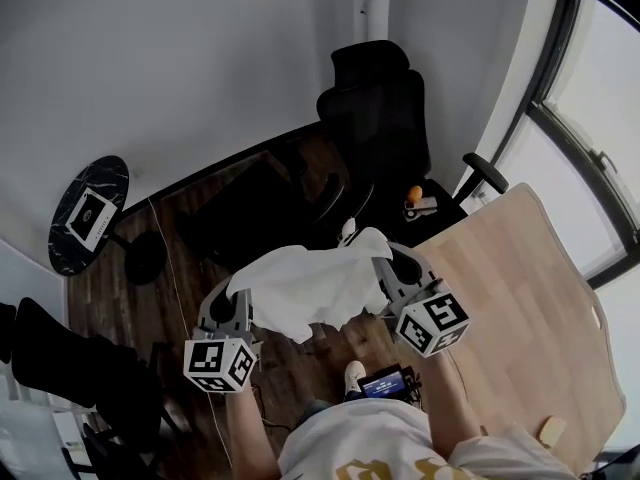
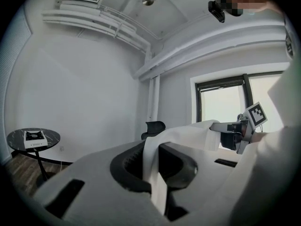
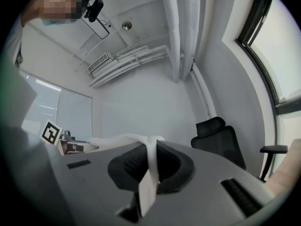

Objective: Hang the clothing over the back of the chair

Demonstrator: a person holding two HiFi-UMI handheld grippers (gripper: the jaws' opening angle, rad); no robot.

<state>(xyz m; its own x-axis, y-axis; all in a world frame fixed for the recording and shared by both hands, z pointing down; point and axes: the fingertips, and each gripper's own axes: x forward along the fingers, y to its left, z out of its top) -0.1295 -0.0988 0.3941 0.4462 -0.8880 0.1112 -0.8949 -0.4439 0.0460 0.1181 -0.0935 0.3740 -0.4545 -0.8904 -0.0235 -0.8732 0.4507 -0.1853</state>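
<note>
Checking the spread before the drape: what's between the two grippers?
The white garment, stretched from the left gripper to the right gripper, with both shut on it. The head view shows it best.

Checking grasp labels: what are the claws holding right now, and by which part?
Both hold the white garment, stretched between them: left claw shut on one edge, right claw on the opposite edge.

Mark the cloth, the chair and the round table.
cloth [image 1: 310, 286]: head view, middle of the white spread.
chair [image 1: 385, 123]: head view, backrest.
round table [image 1: 105, 176]: head view, bare part of the dark top.
</note>
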